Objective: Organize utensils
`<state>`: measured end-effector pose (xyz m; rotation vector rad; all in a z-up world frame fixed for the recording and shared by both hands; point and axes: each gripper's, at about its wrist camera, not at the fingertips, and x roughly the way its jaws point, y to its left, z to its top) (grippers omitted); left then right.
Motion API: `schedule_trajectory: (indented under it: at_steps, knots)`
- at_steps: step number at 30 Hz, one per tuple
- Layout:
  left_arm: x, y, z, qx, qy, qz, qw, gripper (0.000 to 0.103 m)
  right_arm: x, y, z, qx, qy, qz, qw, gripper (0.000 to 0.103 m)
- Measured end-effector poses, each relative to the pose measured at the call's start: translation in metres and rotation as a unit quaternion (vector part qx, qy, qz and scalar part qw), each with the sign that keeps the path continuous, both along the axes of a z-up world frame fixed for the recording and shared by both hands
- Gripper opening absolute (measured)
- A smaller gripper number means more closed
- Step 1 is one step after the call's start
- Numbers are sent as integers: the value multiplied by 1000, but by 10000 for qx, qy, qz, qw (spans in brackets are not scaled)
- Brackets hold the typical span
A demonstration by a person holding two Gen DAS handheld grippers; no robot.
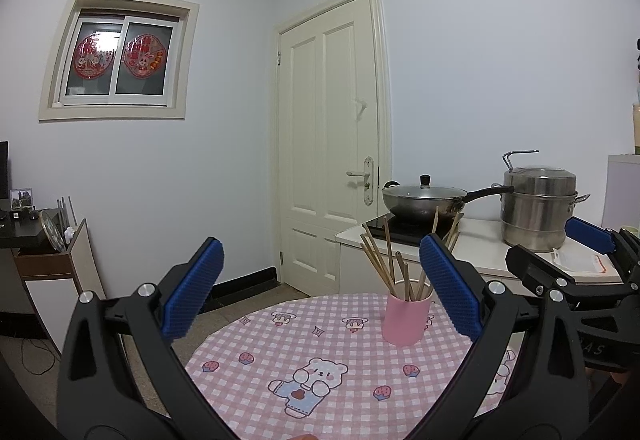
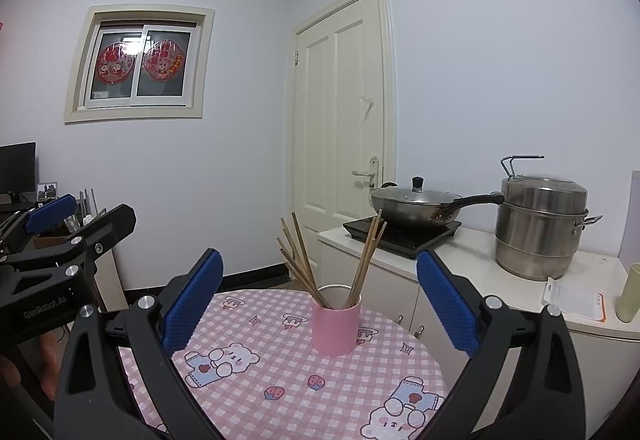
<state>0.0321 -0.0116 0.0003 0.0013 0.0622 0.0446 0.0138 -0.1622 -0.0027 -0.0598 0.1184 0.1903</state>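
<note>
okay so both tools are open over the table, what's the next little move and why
Probably pull both tools back and stop. The chopsticks all stand in the pink cup, nothing loose shows on the checked tablecloth, and the left tool and right tool are open and hold nothing.

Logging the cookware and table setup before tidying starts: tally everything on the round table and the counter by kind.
Pink cup holding chopsticks: 1
Lidded wok: 1
Steel steamer pot: 1
Induction cooker: 1
Packet: 1
Pale green cup: 1
Total: 6
</note>
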Motion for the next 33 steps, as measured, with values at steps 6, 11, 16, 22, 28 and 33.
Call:
schedule_trajectory:
  at_steps: [6,11,16,22,28,33]
  knots:
    - [0,0,0,3,5,-2,10000,97,0,1,0,-16,26,27,10000,94]
    - [0,0,0,2,5,-3,10000,97,-1,1,-1,-6,31,28,10000,94]
    - [-2,-1,-1,15,11,0,10000,97,0,1,-2,-9,45,43,10000,94]
    - [-4,0,-3,31,18,10,10000,97,0,-1,-3,6,61,43,10000,94]
    - [-3,0,-2,45,5,11,10000,97,0,0,-4,3,61,54,10000,94]
    - [-2,2,-3,43,4,34,10000,97,0,1,-4,-3,65,63,10000,95]
